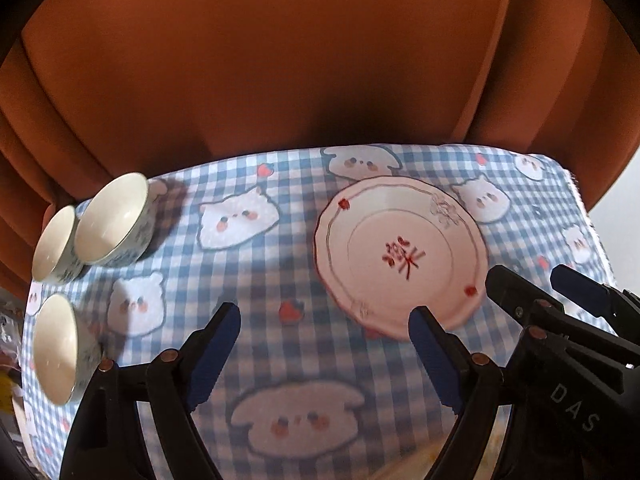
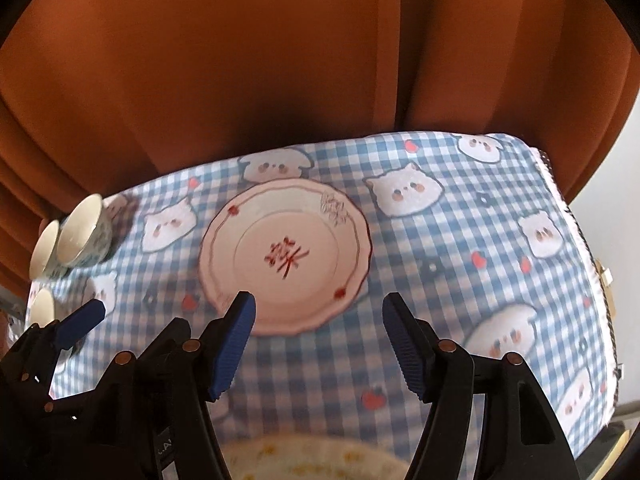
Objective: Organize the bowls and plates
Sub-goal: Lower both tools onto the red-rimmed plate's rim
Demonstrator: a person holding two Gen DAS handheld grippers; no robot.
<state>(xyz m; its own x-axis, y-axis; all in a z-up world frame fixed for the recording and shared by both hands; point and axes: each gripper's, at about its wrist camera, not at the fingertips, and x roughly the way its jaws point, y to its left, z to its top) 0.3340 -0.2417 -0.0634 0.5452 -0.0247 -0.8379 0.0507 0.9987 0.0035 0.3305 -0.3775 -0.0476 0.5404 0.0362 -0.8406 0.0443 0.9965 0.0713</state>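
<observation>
A white plate (image 1: 400, 256) with a red character and scalloped rim lies flat on the checked tablecloth; it also shows in the right wrist view (image 2: 286, 254). Three white bowls stand at the table's left: one at the back (image 1: 116, 220), one beside it (image 1: 54, 244), one nearer (image 1: 58, 348). My left gripper (image 1: 324, 320) is open and empty, above the cloth just short of the plate's near rim. My right gripper (image 2: 318, 312) is open and empty, over the plate's near rim. It also shows in the left wrist view (image 1: 532, 280).
The blue-and-white checked tablecloth (image 2: 460, 280) with cartoon animals covers the table. An orange curtain (image 2: 280, 60) hangs behind the far edge. The table's right edge (image 2: 580, 240) drops off. A pale dish rim (image 2: 312, 460) shows at the near edge.
</observation>
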